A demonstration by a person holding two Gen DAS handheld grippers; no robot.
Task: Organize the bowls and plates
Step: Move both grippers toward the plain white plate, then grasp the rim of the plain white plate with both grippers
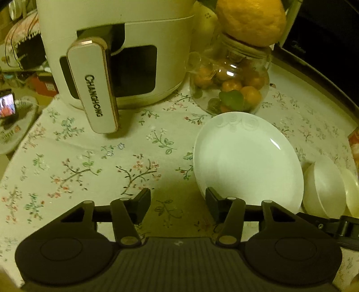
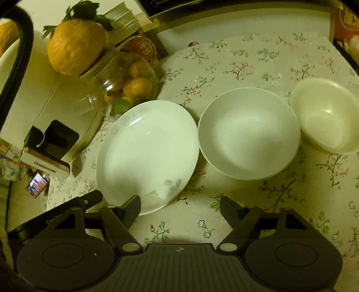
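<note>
A white plate (image 1: 246, 161) (image 2: 145, 152) lies on the floral tablecloth (image 1: 89, 161). To its right stand a large white bowl (image 2: 249, 134) (image 1: 325, 186) and a smaller cream bowl (image 2: 325, 116) (image 1: 352, 191), side by side. My left gripper (image 1: 178, 203) is open at the plate's near left rim; its right finger overlaps the rim and only cloth shows between the jaws. My right gripper (image 2: 180, 207) is open at the plate's near right rim, with its left finger over the edge. Neither holds anything.
A white air fryer (image 1: 112, 45) with a protruding handle (image 1: 94, 89) stands behind and to the left. A glass jar of small oranges (image 1: 231, 85) topped by a large citrus fruit (image 1: 251, 20) sits just behind the plate. The table edge drops off at the left (image 1: 20, 143).
</note>
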